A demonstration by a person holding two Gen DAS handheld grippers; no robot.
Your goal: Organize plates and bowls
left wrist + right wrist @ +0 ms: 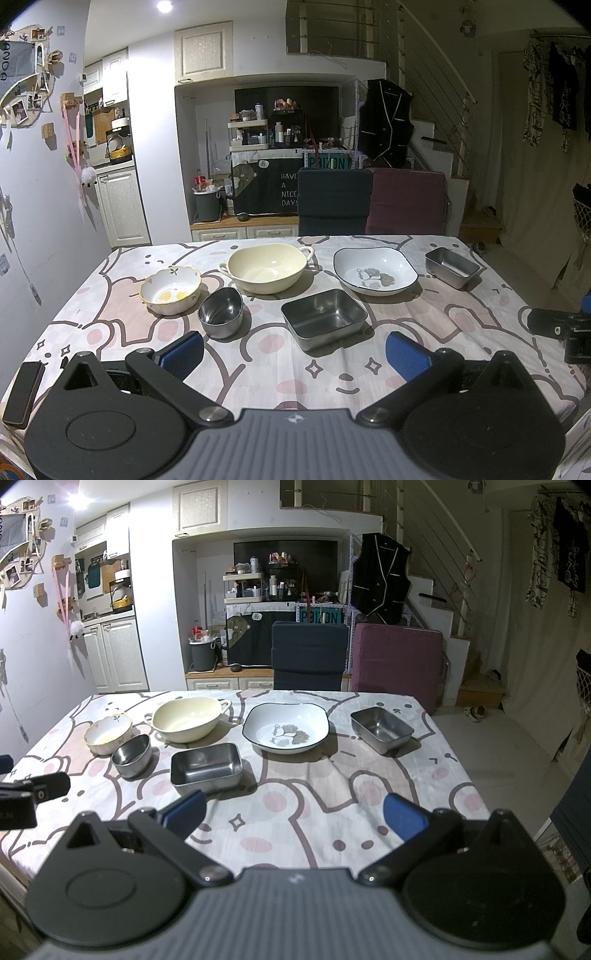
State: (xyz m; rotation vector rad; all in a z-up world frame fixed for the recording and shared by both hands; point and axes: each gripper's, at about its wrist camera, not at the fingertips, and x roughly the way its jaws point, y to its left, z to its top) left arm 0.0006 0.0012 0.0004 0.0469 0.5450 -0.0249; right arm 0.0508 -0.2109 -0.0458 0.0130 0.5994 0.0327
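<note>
Six dishes [267, 268] (two hand-held grippers [295, 356] agape)

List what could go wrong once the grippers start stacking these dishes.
1. The round steel bowl sits right beside the scalloped ceramic bowl; a finger reaching for either may knock the other.
2. The tablecloth looks wrinkled and loose; dragging a dish could bunch it and shift the rest.
3. The small steel tray stands near the table's right edge, so a push might send it off.
Both the left gripper and right gripper are open and empty.
</note>
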